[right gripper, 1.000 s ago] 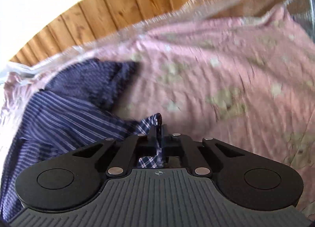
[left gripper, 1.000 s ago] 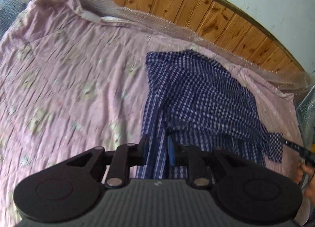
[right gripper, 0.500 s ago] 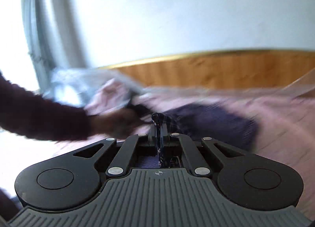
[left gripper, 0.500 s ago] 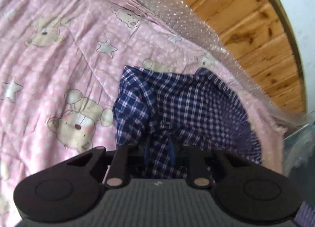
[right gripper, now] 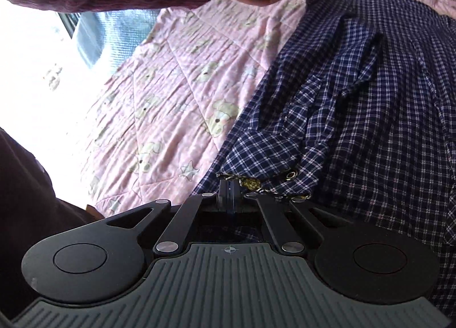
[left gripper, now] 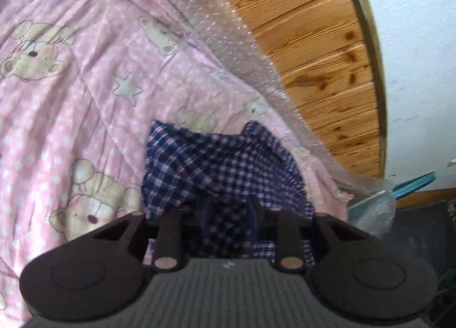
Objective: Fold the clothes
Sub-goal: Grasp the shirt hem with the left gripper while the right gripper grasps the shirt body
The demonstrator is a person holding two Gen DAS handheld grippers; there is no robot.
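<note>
Lying soft and light across the right of the quilt (right gripper: 171, 77), the shirt (right gripper: 370, 106) drapes limply. Right gripper (right gripper: 228, 190) stays clamped on its hem; left gripper (left gripper: 228, 211), jaws just opening, straddles the cloth. Grip edges or corners.

One checked shirt (right gripper: 356, 106), one pink quilt (left gripper: 71, 100), two tools: left tool (left gripper: 228, 211), right tool (right gripper: 228, 194).

I see a shirt (right gripper: 370, 106) of thin woven check cloth, matt and creased. Under it the quilt (left gripper: 71, 94) is soft stitched cotton, puckered and printed. Bubble wrap (left gripper: 228, 32) along its edge looks glossy and pimpled. The wall panelling (left gripper: 313, 51) is knotty varnished wood. My grippers are matt black plastic with ribbed grey housings and bright metal rivets.
</note>
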